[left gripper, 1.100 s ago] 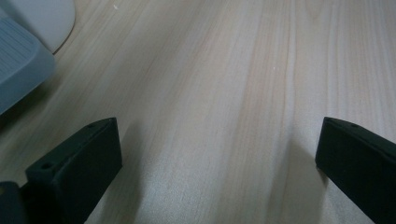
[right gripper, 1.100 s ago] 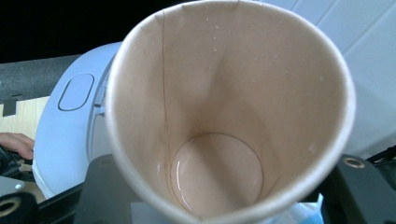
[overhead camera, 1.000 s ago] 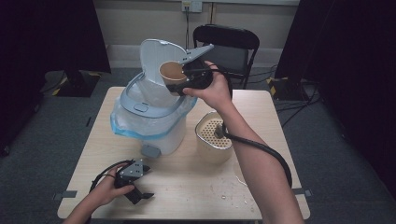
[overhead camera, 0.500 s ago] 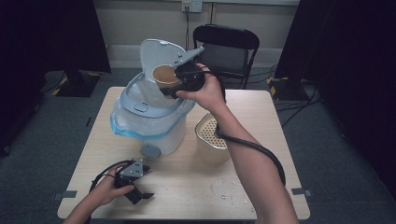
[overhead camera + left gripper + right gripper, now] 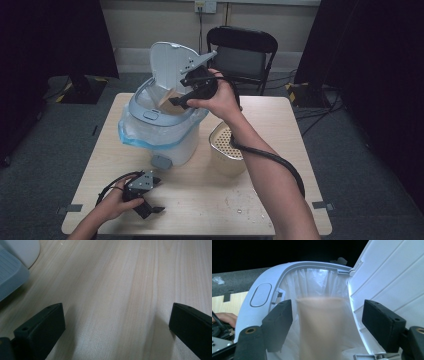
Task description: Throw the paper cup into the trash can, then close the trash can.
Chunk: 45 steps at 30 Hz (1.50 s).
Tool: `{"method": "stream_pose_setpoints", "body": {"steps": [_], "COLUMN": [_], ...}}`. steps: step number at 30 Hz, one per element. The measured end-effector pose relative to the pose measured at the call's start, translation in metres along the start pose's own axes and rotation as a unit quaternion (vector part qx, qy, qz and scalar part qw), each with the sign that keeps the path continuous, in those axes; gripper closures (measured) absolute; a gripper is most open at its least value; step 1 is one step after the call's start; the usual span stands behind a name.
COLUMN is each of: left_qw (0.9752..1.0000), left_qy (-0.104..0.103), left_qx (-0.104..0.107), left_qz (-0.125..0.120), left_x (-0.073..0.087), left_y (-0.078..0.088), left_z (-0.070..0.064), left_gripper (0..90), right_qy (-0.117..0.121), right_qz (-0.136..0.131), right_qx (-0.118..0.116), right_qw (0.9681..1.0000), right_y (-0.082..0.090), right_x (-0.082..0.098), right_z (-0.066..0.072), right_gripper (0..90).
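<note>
- Paper cup [image 5: 320, 327] over the open mouth of the white bin [image 5: 165, 142]; its long axis runs away from the right gripper [image 5: 327, 322] and down into the bag-lined opening, image blurred.
- Right gripper: jaws have just been opening; they stand wide, with the cup between them and gaps on both sides, pads not pressing.
- Left gripper [image 5: 116, 322]: jaws wide apart, holding nothing, low over the bare table [image 5: 280, 200] at its near edge.
- Bin lid [image 5: 172, 62] stands upright behind the cup.
</note>
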<state>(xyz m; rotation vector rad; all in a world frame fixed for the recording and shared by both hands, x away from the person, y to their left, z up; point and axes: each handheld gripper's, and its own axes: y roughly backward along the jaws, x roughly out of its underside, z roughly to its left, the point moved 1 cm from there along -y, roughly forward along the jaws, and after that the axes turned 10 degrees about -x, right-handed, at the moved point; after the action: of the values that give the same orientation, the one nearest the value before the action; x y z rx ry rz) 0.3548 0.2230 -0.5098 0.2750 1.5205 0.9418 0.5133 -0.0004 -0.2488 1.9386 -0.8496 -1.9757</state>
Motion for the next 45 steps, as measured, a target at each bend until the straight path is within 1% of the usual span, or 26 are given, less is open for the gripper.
{"method": "stream_pose_setpoints", "body": {"steps": [2, 3, 7, 8, 12, 18, 19, 20, 23, 26, 30, 31, 35, 37, 39, 40, 42, 45], "left_qw": [1.0000, 1.0000, 1.0000, 1.0000, 1.0000, 1.0000, 1.0000, 1.0000, 1.0000, 1.0000, 1.0000, 1.0000, 1.0000, 1.0000, 1.0000, 1.0000, 1.0000, 1.0000], "left_qy": [0.000, 0.000, 0.000, 0.000, 0.000, 0.000, 0.000, 0.000, 0.000, 0.000, -0.001, -0.004, -0.004, 0.000, -0.001, -0.001, -0.001, -0.001], "left_qx": [0.000, 0.000, 0.000, 0.000, 0.000, 0.000, 0.000, 0.000, 0.000, 0.000, -0.002, -0.004, -0.004, -0.002, -0.002, 0.000, 0.000, -0.001], "left_qz": [0.000, 0.000, 0.000, 0.000, 0.000, 0.000, 0.000, 0.000, 0.000, 0.000, 0.000, 0.000, 0.000, 0.000, 0.000, 0.003, 0.003, 0.004], "left_x": [0.000, 0.000, 0.000, 0.000, 0.000, 0.000, 0.000, 0.000, 0.000, 0.000, 0.000, 0.000, 0.000, 0.000, 0.000, 0.000, 0.000, 0.000], "left_y": [0.000, 0.000, 0.000, 0.000, 0.000, 0.000, 0.000, 0.000, 0.000, 0.000, 0.000, 0.000, 0.000, 0.000, 0.000, 0.000, 0.000, 0.000], "left_z": [0.000, 0.000, 0.000, 0.000, 0.000, 0.000, 0.000, 0.000, 0.000, 0.000, 0.000, 0.000, 0.000, 0.000, 0.000, 0.000, 0.000, 0.000], "left_gripper": [0.0, 0.0, 0.0, 0.0, 0.0, 0.0, 0.0, 0.0, 0.0, 0.0, 0.0, 0.0, 0.0, 0.0, 0.0, 0.0, 0.0, 0.0], "right_qy": [-0.007, -0.008, -0.008, -0.006, -0.013, -0.018, -0.018, -0.018, -0.020, -0.022, -0.028, -0.029, -0.037, -0.037, -0.043, -0.045, -0.044, -0.051], "right_qz": [-0.004, -0.005, 0.001, 0.003, 0.003, 0.004, 0.004, 0.004, 0.005, 0.013, 0.012, 0.012, 0.013, 0.013, 0.011, 0.014, 0.013, 0.013], "right_qx": [-0.002, -0.005, -0.005, -0.003, 0.000, 0.003, 0.003, 0.004, 0.004, 0.007, 0.014, 0.015, 0.023, 0.026, 0.028, 0.033, 0.034, 0.039], "right_qw": [1.0000, 0.9999, 1.0000, 1.0000, 0.9999, 0.9998, 0.9998, 0.9998, 0.9998, 0.9997, 0.9994, 0.9994, 0.9990, 0.9989, 0.9986, 0.9984, 0.9984, 0.9979], "right_y": [0.002, 0.004, 0.009, 0.010, 0.020, 0.035, 0.035, 0.040, 0.044, 0.050, 0.059, 0.060, 0.065, 0.066, 0.068, 0.069, 0.069, 0.070], "right_x": [0.000, 0.001, 0.004, 0.005, 0.010, 0.017, 0.017, 0.020, 0.023, 0.028, 0.033, 0.034, 0.037, 0.038, 0.038, 0.038, 0.037, 0.037], "right_z": [-0.001, -0.001, -0.001, -0.001, -0.003, -0.002, -0.002, -0.002, -0.002, 0.000, -0.001, -0.001, -0.005, -0.006, -0.008, -0.009, -0.010, -0.015], "right_gripper": [18.7, 18.9, 20.6, 20.8, 21.2, 22.5, 22.5, 22.6, 22.6, 22.9, 23.6, 23.6, 23.9, 23.9, 24.2, 24.0, 24.1, 23.9]}}
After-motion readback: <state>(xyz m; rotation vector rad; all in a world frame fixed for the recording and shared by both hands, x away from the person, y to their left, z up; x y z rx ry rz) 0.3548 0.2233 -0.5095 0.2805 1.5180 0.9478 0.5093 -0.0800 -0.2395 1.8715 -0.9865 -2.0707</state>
